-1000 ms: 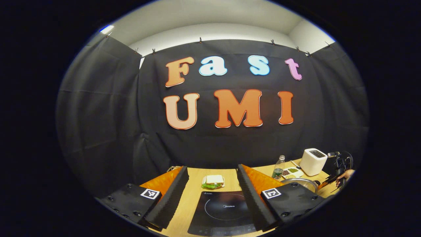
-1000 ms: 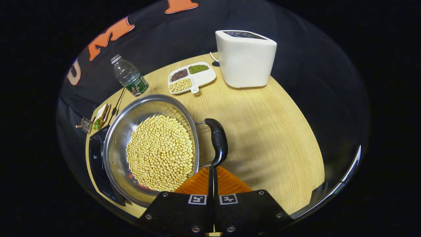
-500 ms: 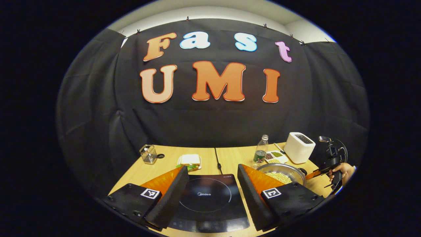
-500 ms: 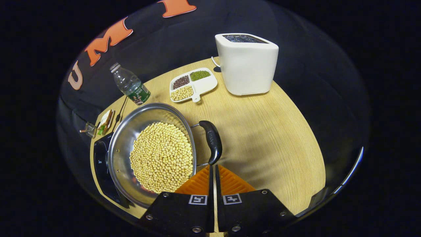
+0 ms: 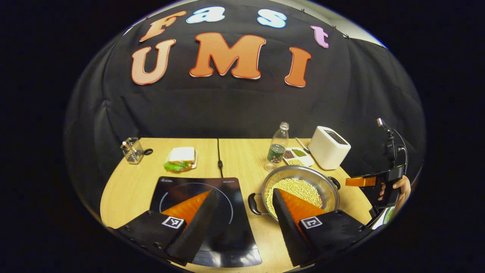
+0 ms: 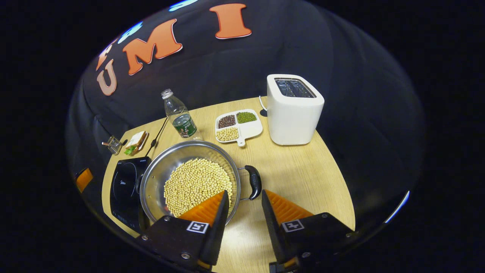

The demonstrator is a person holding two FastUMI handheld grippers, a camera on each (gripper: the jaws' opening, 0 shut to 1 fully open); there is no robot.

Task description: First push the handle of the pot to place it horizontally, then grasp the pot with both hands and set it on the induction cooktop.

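- Left gripper view: your left gripper (image 5: 242, 212) hangs above the table (image 5: 129, 182), jaws wide apart, nothing between them.
- One induction cooktop (image 5: 231, 227) lies flat under the left finger; nothing stands on it.
- One pot (image 5: 326, 189) of pale beans sits on the table just right of the cooktop. Two black handles counted: one (image 5: 252, 204) on the cooktop side, one (image 5: 335, 182) on the far side.
- Behind, you have one bottle (image 5: 277, 146), one divided dish (image 5: 298, 154), one white toaster (image 5: 329, 147), one sandwich (image 5: 181, 158), one small wire holder (image 5: 132, 150).
- At the right edge, one hand (image 5: 398, 189) holds your right gripper (image 5: 358, 182); from here you cannot tell its jaw state.
- Right gripper view: your right gripper (image 6: 244, 210) has its jaws apart, gripping nothing, poised just short of the pot's near handle (image 6: 255, 182).
- The pot (image 6: 159, 178) rests on the table (image 6: 303, 170), beside the cooktop (image 6: 123, 185).
- Dish (image 6: 248, 129) count: four compartments, three filled (dark, green, pale), one bare.
- Bottle (image 6: 180, 115) stands upright; toaster (image 6: 293, 110) shows two slots.
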